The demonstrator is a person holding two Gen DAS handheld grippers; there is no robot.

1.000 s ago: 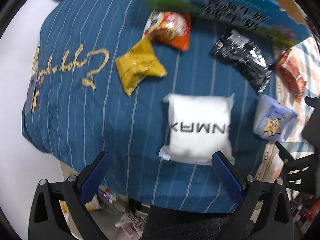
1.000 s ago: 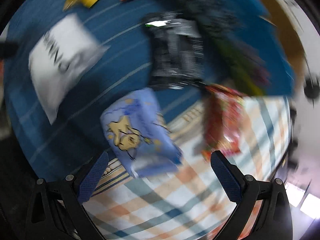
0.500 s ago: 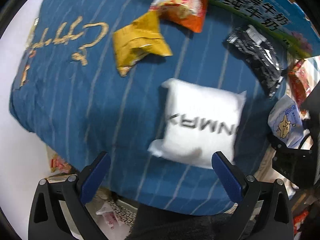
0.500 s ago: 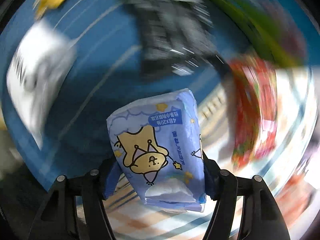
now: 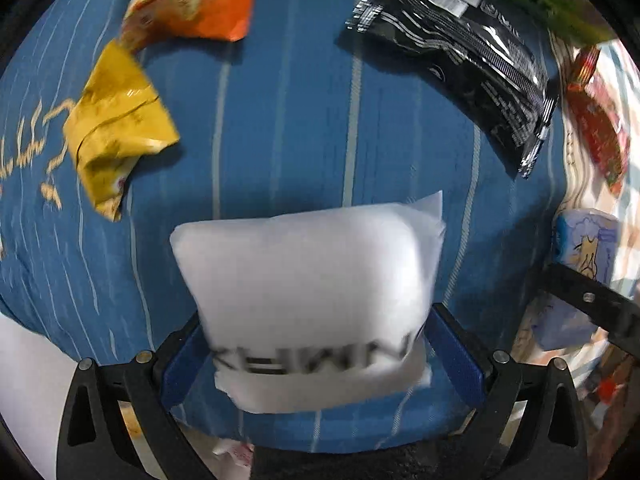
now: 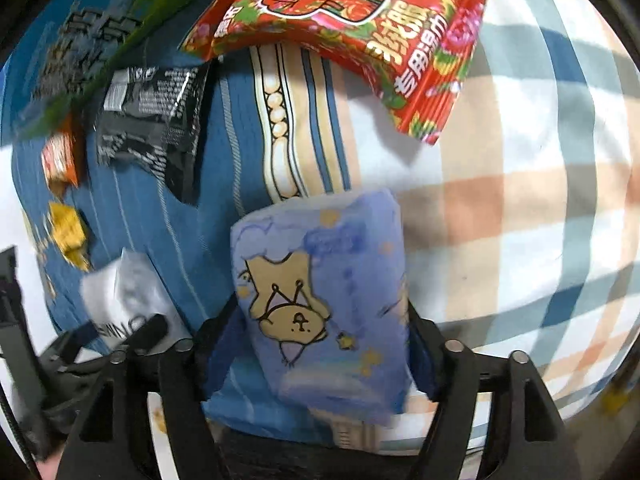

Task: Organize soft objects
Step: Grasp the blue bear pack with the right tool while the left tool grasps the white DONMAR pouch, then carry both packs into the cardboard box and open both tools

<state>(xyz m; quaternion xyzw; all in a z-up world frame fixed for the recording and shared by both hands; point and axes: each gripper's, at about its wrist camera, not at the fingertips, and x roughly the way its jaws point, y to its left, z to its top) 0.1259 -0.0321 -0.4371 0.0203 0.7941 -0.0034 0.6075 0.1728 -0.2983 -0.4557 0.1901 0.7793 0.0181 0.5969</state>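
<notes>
My left gripper (image 5: 316, 356) is shut on a white soft pack with black letters (image 5: 312, 280), which lies on the blue striped cloth (image 5: 280, 120). My right gripper (image 6: 320, 344) is shut on a light-blue tissue pack with a bear drawing (image 6: 320, 280), held over the seam between the blue cloth and a checked cloth (image 6: 520, 200). The tissue pack also shows at the right edge of the left wrist view (image 5: 584, 248). The white pack shows at the lower left of the right wrist view (image 6: 120, 296).
A yellow snack bag (image 5: 116, 128), an orange snack bag (image 5: 192, 4) and a black packet (image 5: 460, 52) lie on the blue cloth. A red flowered packet (image 6: 348, 28) lies on the checked cloth. A green and blue carton (image 6: 92, 36) stands at the back.
My left gripper moved forward and closed on the white pack. My right gripper closed on the blue tissue pack, then swung right with it toward the checked cloth.
</notes>
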